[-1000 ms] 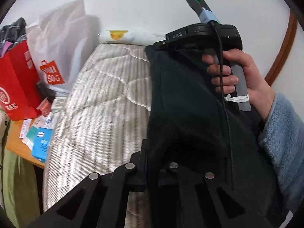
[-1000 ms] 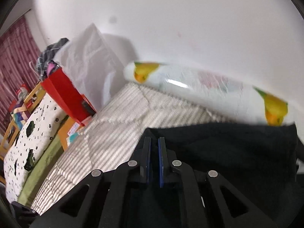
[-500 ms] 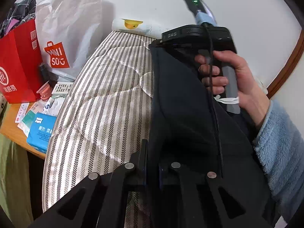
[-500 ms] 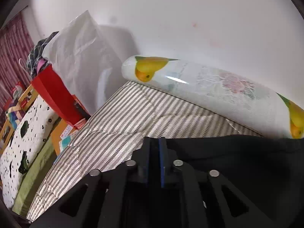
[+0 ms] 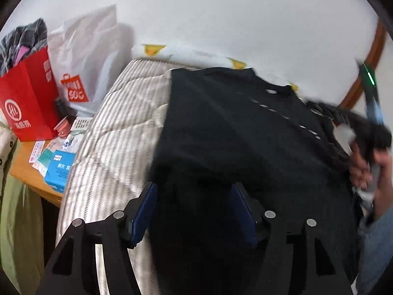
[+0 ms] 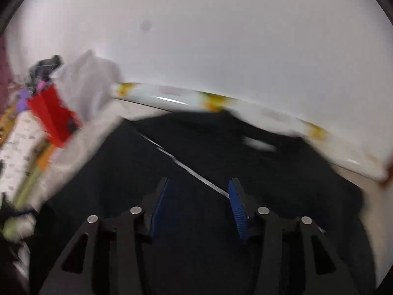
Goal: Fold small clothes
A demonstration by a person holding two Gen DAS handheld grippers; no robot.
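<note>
Black and limp, the light knit garment (image 5: 235, 132) lies spread across frame centre on the striped mattress (image 5: 115, 132) beneath both parted, empty grippers, left (image 5: 194, 209) and right (image 6: 197, 204), likely best pinched at its far hem corners.

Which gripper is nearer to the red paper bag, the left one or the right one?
Left. The left gripper hovers over the black garment's edge facing the red paper bag; the right gripper is farther across the garment.
</note>
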